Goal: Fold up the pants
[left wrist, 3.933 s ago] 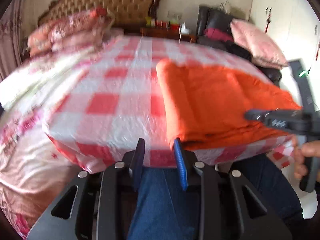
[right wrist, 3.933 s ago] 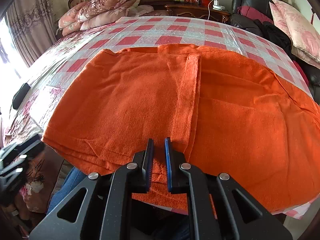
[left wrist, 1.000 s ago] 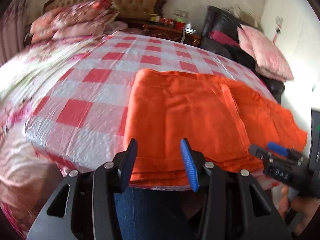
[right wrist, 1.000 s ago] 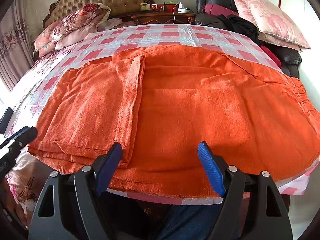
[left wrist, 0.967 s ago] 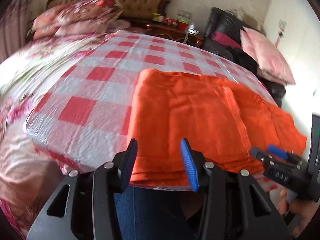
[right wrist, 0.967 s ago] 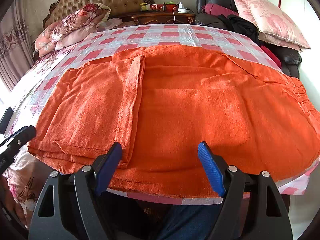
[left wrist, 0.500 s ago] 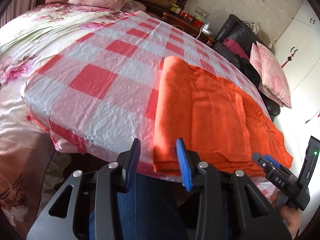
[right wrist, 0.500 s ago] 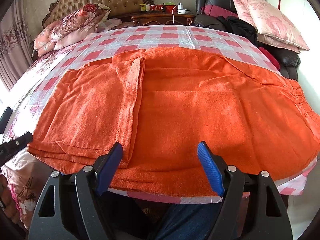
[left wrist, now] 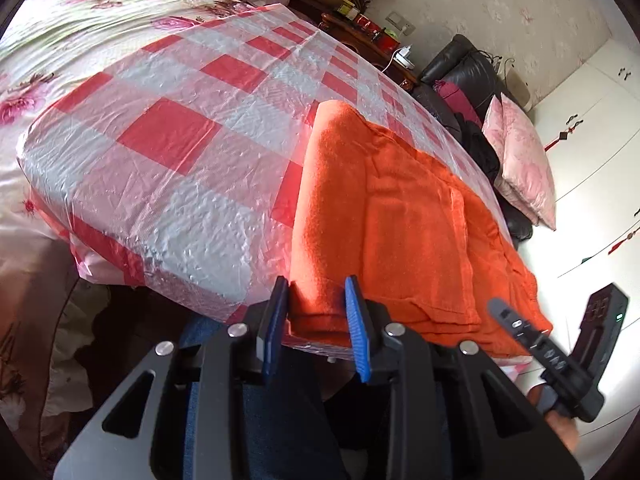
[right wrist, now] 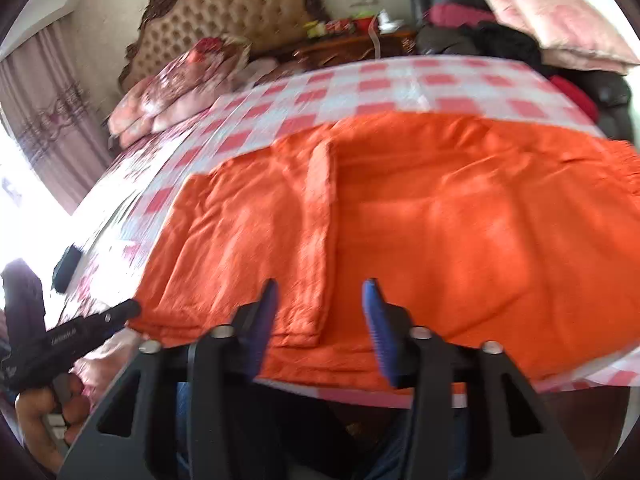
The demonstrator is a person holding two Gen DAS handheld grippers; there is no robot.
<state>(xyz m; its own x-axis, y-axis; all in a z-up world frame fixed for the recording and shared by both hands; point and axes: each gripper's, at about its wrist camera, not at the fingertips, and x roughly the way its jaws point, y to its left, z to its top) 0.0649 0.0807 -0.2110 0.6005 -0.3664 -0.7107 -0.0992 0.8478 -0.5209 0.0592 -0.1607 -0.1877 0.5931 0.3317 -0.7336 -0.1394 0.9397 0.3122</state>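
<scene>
The orange pants (left wrist: pixel 400 216) lie folded lengthwise on the red-and-white checked plastic cover (left wrist: pixel 168 136) at the bed's near edge. My left gripper (left wrist: pixel 318 312) is open, its jaws on either side of the pants' near left corner. The right gripper shows at the lower right of the left wrist view (left wrist: pixel 520 328). In the right wrist view the pants (right wrist: pixel 420 232) fill the middle. My right gripper (right wrist: pixel 320 312) is open at their near edge, by the end of a folded strip (right wrist: pixel 320 216). The left gripper shows at the lower left (right wrist: pixel 72 336).
Floral pillows (right wrist: pixel 172 92) and a tufted headboard (right wrist: pixel 224 16) are at the far end. A nightstand with small items (right wrist: pixel 352 36) and a dark sofa with pink cushions (right wrist: pixel 548 4) stand behind. A dark phone-like object (right wrist: pixel 66 268) lies on the bed's left.
My left gripper moved forward and rolled, so its open jaws now straddle the pants' near left corner. My right gripper shifted left along the near edge and narrowed a little; the view is blurred.
</scene>
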